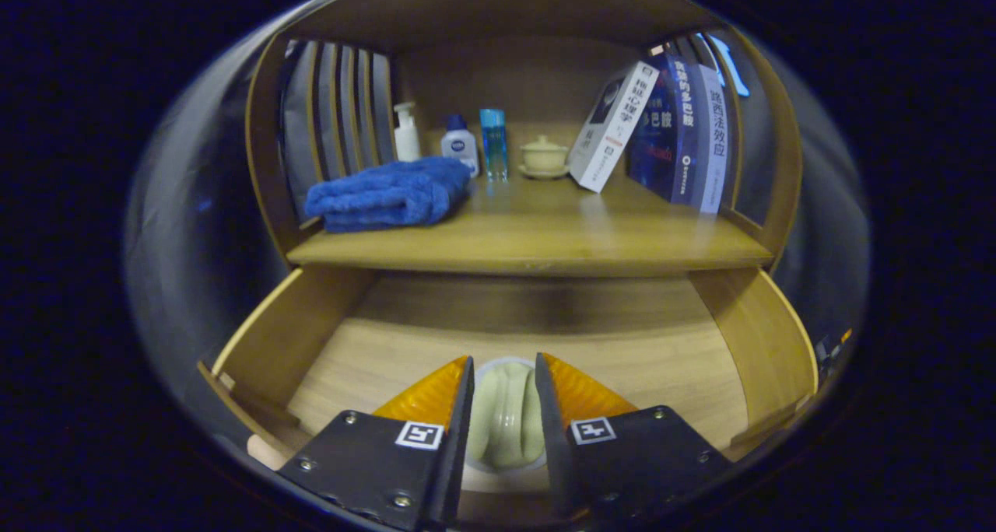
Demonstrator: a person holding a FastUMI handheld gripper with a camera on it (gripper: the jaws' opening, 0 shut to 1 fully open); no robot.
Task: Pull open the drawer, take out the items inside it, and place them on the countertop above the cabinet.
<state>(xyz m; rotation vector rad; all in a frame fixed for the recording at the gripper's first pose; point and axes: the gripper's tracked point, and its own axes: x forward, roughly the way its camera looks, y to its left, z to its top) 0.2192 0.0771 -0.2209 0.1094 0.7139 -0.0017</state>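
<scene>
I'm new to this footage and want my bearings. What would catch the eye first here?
First, the tool: its two orange-and-black fingers flank a pale green lidded cup lying in the open drawer; whether they press on it is unclear. Above, on the countertop, a folded blue towel lies left of small bottles, and leaning books stand to the right.

Folded blue terry towel (389,194) lies at the shelf's left front. Behind it, in a row: white pump bottle (406,132), small white bottle w/ dark blue cap (460,146), clear blue bottle (493,143), pale lidded ceramic cup on saucer (544,157). White-spined book (612,125) leans vs dark blue books (685,127) at right
</scene>
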